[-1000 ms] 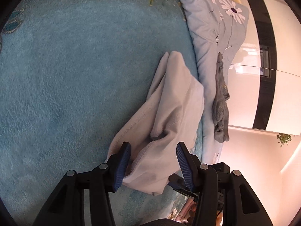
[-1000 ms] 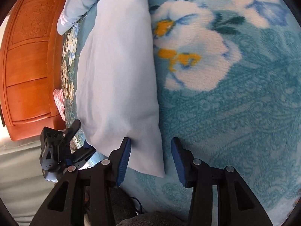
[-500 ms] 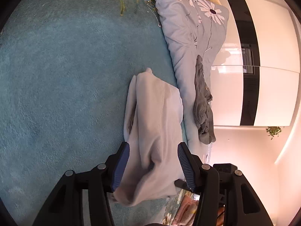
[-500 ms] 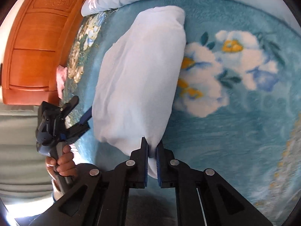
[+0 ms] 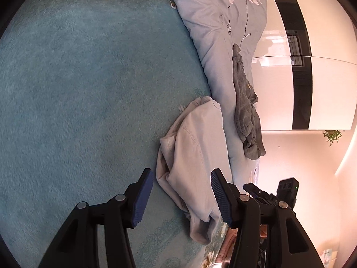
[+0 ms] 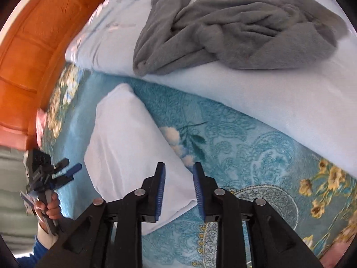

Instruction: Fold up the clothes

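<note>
The pale folded garment (image 6: pixel 131 147) is lying on the teal blanket (image 6: pixel 234 138), just beside the light duvet (image 6: pixel 256 93) bearing a crumpled grey garment (image 6: pixel 234 29). Both the left gripper (image 5: pixel 181 197) and the right gripper (image 6: pixel 178 189) are hovering with jaws apart, gripping nothing. Judging by this, the pale piece is lying folded; the grey one is looking unfolded.

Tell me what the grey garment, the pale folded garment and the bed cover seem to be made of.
Grey garment: likely plush fleece, with a fuzzy matte nap. Pale folded garment: probably smooth cotton-like knit, with a stitched seam showing. Bed cover: seemingly fluffy pile blanket, teal with a printed floral pattern.
</note>
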The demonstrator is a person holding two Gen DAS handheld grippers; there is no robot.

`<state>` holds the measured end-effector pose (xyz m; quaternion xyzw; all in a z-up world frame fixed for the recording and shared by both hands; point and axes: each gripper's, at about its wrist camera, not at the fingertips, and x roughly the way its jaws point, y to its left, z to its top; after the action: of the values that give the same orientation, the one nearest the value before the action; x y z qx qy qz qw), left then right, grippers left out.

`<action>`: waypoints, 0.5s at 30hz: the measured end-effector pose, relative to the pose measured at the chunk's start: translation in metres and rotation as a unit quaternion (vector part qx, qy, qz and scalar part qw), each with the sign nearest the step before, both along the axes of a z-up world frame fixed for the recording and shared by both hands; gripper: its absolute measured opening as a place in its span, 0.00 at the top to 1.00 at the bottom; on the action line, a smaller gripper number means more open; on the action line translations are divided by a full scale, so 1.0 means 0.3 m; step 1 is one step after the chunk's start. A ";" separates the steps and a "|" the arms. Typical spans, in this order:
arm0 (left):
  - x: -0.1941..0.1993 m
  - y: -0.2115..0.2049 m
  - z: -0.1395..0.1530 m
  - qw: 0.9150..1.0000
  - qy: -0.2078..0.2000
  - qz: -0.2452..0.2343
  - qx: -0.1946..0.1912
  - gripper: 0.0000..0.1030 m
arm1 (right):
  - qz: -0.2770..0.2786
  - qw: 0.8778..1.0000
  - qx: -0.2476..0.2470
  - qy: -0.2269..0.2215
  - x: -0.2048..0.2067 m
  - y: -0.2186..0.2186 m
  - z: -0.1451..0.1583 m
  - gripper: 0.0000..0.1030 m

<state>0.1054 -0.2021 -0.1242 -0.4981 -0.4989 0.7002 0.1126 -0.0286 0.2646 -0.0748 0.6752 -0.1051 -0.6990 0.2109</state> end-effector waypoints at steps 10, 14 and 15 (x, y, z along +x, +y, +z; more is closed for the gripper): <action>-0.148 0.088 -0.051 0.996 -0.005 -0.064 -0.065 0.44 | -0.193 0.973 -0.125 0.022 0.218 0.160 -0.109 0.62; -0.155 0.119 -0.068 0.997 -0.001 -0.069 -0.040 0.44 | -0.219 0.964 -0.152 0.022 0.255 0.124 -0.158 0.62; -0.157 0.123 -0.073 0.997 0.000 -0.066 -0.031 0.44 | -0.228 0.960 -0.159 0.025 0.256 0.120 -0.162 0.62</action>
<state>0.0584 -0.1650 -0.1460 -0.5330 -0.4429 0.7066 0.1433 0.0481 0.3006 -0.1234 0.5737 -0.3607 -0.7193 0.1529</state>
